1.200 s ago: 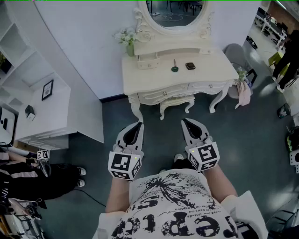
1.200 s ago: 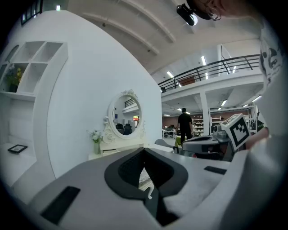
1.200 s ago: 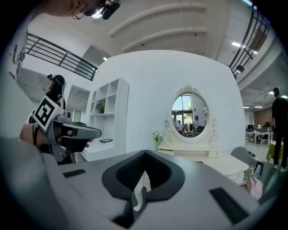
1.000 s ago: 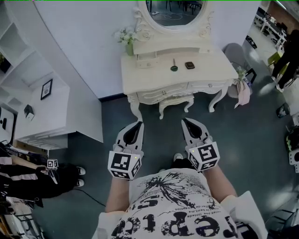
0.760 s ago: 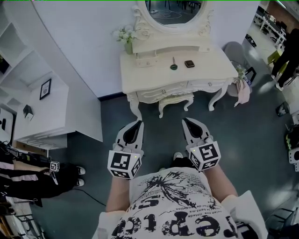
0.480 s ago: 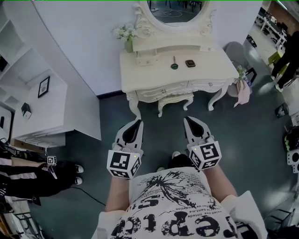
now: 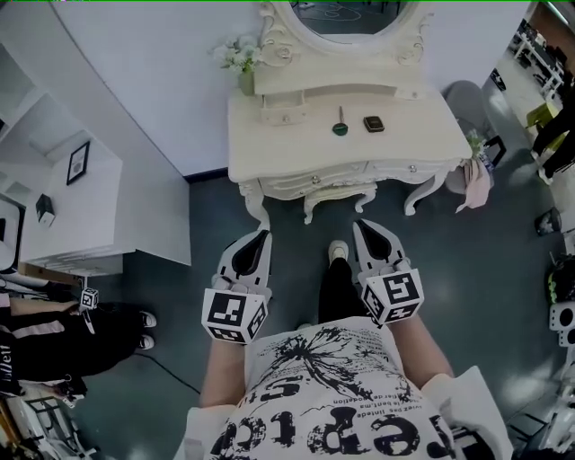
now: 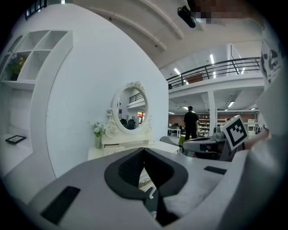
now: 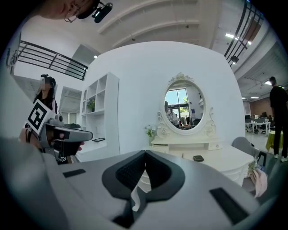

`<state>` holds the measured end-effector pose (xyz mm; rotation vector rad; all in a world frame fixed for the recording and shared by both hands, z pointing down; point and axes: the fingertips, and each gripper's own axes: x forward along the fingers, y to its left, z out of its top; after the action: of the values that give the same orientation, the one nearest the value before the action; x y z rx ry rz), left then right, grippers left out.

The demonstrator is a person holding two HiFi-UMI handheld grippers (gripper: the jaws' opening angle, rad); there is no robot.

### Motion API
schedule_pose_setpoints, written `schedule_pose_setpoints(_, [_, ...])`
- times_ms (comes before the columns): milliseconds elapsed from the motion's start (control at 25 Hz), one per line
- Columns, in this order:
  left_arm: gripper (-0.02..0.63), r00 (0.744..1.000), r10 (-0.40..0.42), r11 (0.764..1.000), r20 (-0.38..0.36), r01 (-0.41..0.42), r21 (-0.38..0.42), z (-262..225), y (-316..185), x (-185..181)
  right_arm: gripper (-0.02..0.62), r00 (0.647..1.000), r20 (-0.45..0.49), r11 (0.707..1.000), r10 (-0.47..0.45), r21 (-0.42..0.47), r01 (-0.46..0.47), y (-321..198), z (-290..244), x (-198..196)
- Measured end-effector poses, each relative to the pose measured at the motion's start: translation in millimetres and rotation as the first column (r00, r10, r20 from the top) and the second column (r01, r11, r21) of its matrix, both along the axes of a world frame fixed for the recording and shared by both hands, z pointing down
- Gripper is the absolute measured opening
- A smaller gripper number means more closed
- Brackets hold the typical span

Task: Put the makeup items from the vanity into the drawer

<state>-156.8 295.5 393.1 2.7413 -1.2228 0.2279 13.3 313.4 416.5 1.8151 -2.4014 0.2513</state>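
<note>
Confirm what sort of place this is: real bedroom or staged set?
Probably a staged bedroom corner inside a big hall. A white vanity with an oval mirror stands against a curved white wall, and past it the left gripper view shows a mezzanine railing and strip lights.

Grey left tongs (image 7: 261, 235), printed white T-shirt (image 7: 325, 400)

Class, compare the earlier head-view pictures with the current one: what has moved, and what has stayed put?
The person has stepped forward: one shoe now reaches ahead between the grippers, toward the vanity, which looks slightly nearer. Nothing was grasped or released. The left gripper and right gripper stay empty, fingers together; the brush and dark case still lie on the vanity.
</note>
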Motion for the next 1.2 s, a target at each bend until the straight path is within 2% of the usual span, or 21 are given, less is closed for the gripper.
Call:
schedule_pose_setpoints(280, [0.018, 0.998, -0.055, 0.998, 0.002, 0.055, -0.003, -2, -92, 43, 0.017, 0.999, -0.007, 0.999, -0.033, -0.005, 0.033, -103, 0, 51])
schedule_pose_setpoints(760, [0.020, 0.989, -0.145, 0.989, 0.023, 0.145, -0.004, -11, -252, 133, 0.018, 0.989, -0.023, 0.990, -0.144, -0.006, 0.144, -284, -9, 136])
schedule_pose_setpoints(1000, [0.020, 0.985, -0.171, 0.985, 0.020, 0.172, -0.022, 0, -300, 160, 0.018, 0.983, -0.029, 0.982, -0.183, -0.053, 0.182, -335, 7, 160])
schedule_pose_setpoints(1200, [0.019, 0.984, -0.180, 0.982, 0.008, 0.181, -0.055, 15, -324, 163, 0.018, 0.982, -0.020, 0.975, -0.189, -0.120, 0.185, -358, 31, 165])
